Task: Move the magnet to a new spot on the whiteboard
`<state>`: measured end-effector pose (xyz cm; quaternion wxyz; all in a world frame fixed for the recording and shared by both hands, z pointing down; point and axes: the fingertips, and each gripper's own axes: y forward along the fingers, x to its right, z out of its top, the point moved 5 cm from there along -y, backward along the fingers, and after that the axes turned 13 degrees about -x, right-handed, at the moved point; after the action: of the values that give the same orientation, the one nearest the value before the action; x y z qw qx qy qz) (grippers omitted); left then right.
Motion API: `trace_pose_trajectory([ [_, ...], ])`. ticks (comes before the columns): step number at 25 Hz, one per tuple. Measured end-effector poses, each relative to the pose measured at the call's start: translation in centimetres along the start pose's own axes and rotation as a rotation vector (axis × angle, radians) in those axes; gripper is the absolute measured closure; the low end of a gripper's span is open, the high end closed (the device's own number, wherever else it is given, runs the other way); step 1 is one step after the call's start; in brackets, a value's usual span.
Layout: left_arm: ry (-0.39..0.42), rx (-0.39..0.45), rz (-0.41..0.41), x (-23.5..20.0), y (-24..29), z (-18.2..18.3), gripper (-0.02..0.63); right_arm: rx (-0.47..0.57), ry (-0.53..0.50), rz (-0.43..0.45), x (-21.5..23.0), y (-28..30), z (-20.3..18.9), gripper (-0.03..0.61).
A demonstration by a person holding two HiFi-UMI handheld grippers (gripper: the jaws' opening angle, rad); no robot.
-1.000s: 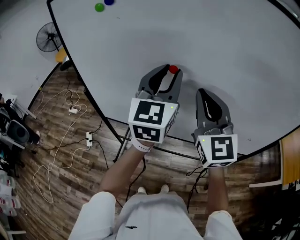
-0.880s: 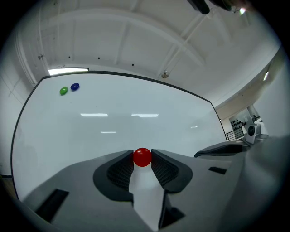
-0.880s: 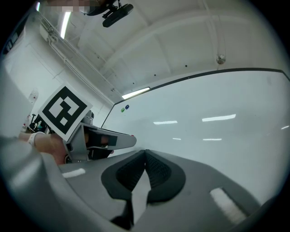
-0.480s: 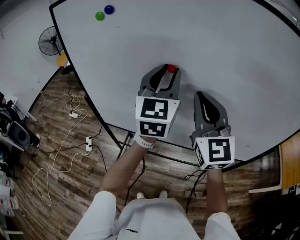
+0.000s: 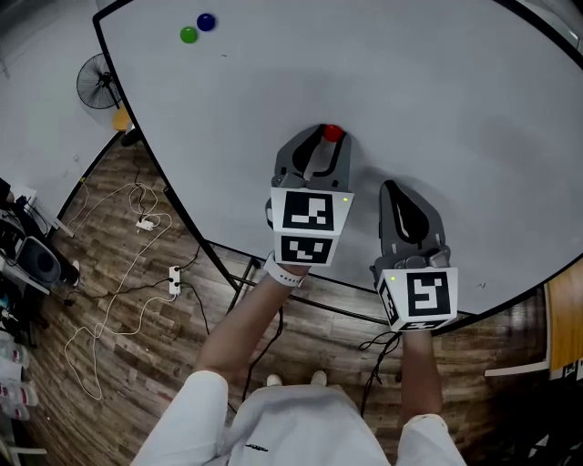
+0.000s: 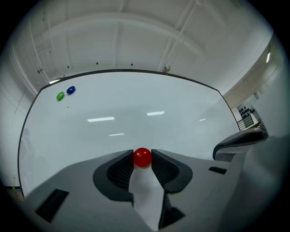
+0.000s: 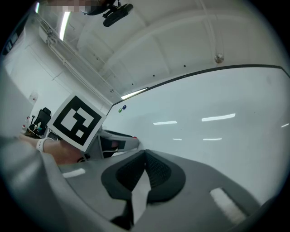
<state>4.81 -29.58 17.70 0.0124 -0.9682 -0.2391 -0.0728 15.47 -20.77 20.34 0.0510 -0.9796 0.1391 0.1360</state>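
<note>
A round red magnet (image 5: 332, 133) (image 6: 142, 157) sits against the whiteboard (image 5: 455, 100) near its middle. My left gripper (image 5: 330, 138) (image 6: 142, 158) is shut on the red magnet, the two dark pads pressing its sides. My right gripper (image 5: 394, 185) (image 7: 145, 152) hangs just to the right, shut with nothing between its jaws, tips close to the board. A green magnet (image 5: 189, 35) (image 6: 60, 96) and a blue magnet (image 5: 206, 22) (image 6: 70, 90) sit side by side near the board's top left corner.
The whiteboard's black frame (image 5: 173, 187) runs along the left and lower edges, with stand legs below. A floor fan (image 5: 94, 79), cables and a power strip (image 5: 173, 271) lie on the wooden floor at left. The person's legs (image 5: 301, 419) show at the bottom.
The left gripper has shifted slightly right and straightened, still holding the red magnet. The right gripper has barely moved.
</note>
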Motion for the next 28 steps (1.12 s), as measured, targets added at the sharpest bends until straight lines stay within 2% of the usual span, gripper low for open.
trace_pose_trajectory([
  [18,-0.030,0.007,-0.044,-0.4,-0.5,-0.4,0.485,-0.001,0.010,-0.009,-0.5,-0.3,0.4,0.568],
  [28,-0.042,-0.001,-0.068,-0.8,-2.8,-1.6,0.486,-0.008,0.021,-0.025,-1.1,-1.0,0.3,0.568],
])
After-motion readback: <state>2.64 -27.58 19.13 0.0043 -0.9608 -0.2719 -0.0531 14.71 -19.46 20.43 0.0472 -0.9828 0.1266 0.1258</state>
